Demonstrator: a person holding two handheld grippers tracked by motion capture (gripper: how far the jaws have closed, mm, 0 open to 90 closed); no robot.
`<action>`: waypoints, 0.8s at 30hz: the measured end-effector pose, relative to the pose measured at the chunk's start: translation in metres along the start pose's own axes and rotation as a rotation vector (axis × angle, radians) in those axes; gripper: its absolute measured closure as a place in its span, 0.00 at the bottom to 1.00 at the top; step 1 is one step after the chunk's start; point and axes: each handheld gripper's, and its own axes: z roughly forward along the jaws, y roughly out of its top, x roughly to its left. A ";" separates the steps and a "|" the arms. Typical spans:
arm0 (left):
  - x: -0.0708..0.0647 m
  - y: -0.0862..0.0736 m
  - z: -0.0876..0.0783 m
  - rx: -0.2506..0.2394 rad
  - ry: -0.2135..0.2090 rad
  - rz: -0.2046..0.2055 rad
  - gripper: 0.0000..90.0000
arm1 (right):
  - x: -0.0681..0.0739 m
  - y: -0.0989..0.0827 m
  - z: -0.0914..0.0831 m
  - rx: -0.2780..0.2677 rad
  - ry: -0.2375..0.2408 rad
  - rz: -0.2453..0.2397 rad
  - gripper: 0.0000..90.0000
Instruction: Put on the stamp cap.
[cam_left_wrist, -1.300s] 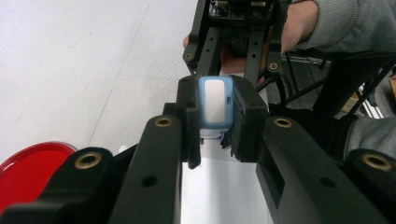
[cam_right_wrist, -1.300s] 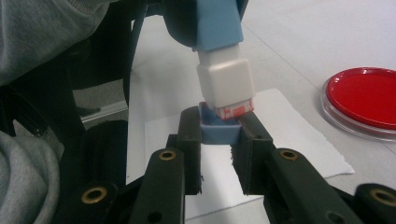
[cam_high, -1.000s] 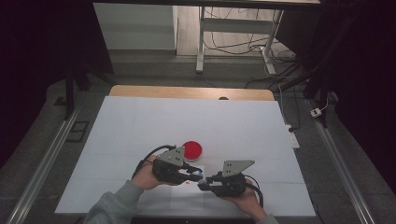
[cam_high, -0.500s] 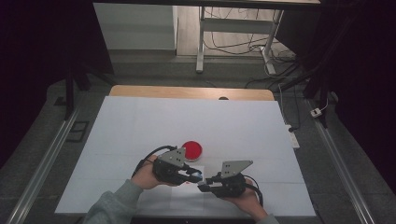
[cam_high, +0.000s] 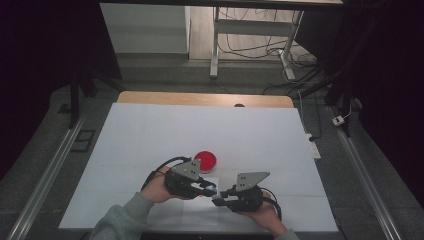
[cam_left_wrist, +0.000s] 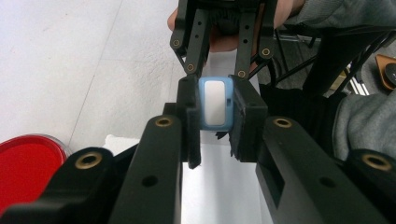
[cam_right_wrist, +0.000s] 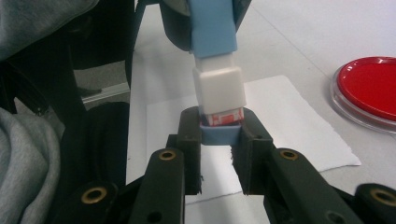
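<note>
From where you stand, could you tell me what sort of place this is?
Probably a lab or recording workshop: a white-covered table between metal floor rails, loose cables under a desk frame behind, dark surroundings.

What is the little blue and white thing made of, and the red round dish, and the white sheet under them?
The blue and white thing looks like smooth, matte hard plastic: crisp moulded edges, even colour. The red dish seems to be glossy plastic or glass, since its clear rim shines. The white sheet is probably paper: thin, flat, with a slightly ragged edge.

White table (cam_high: 150, 130), red dish (cam_high: 205, 160), paper sheet (cam_right_wrist: 303, 135)
</note>
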 end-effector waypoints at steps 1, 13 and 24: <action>0.000 0.000 0.000 0.003 0.000 0.002 0.84 | 0.000 0.000 0.000 -0.001 0.007 0.001 0.82; 0.001 -0.001 0.004 0.010 -0.049 0.051 0.84 | 0.000 0.000 0.000 0.017 0.056 -0.008 0.82; 0.001 -0.001 0.009 0.001 -0.050 0.030 0.84 | 0.002 0.003 -0.002 0.020 0.047 -0.022 0.82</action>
